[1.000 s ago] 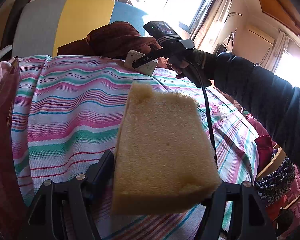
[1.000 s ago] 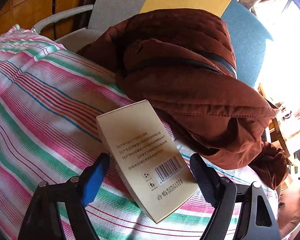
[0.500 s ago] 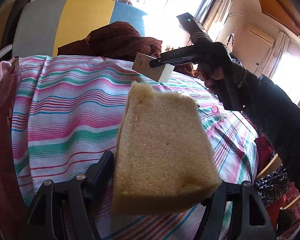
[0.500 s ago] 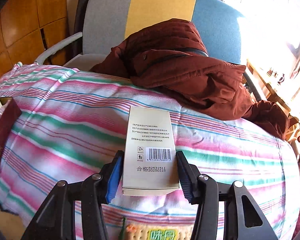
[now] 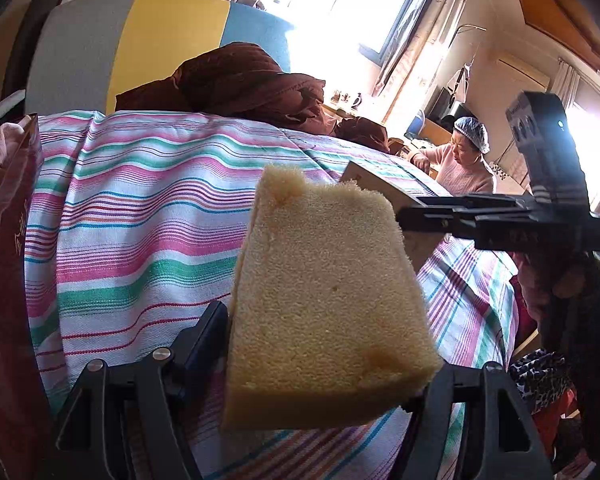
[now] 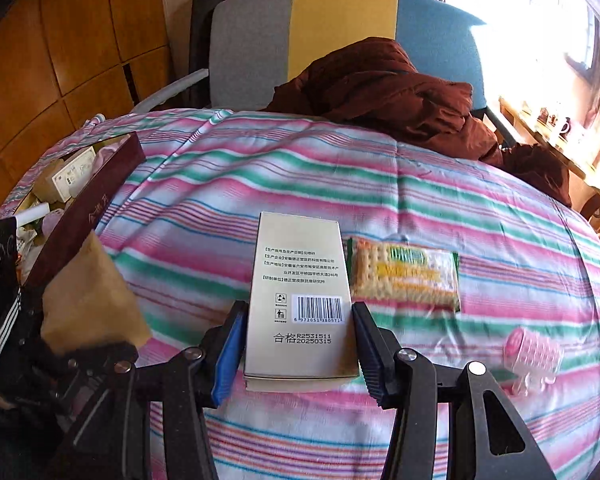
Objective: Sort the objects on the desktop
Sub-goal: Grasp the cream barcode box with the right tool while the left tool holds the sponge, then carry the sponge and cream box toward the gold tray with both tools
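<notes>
Left gripper [image 5: 320,344], jaws closed on a porous yellow foam sponge [image 5: 324,300], held above the pink-and-green striped cloth [image 5: 148,208]. Right gripper [image 6: 298,344], jaws clamped on a flat beige cardboard box with barcode [image 6: 300,296], raised over a packet of crackers [image 6: 404,276]. A pink translucent object [image 6: 534,354], too blurred to identify, lies near. Open maroon box [image 6: 80,208] at left edge.
</notes>
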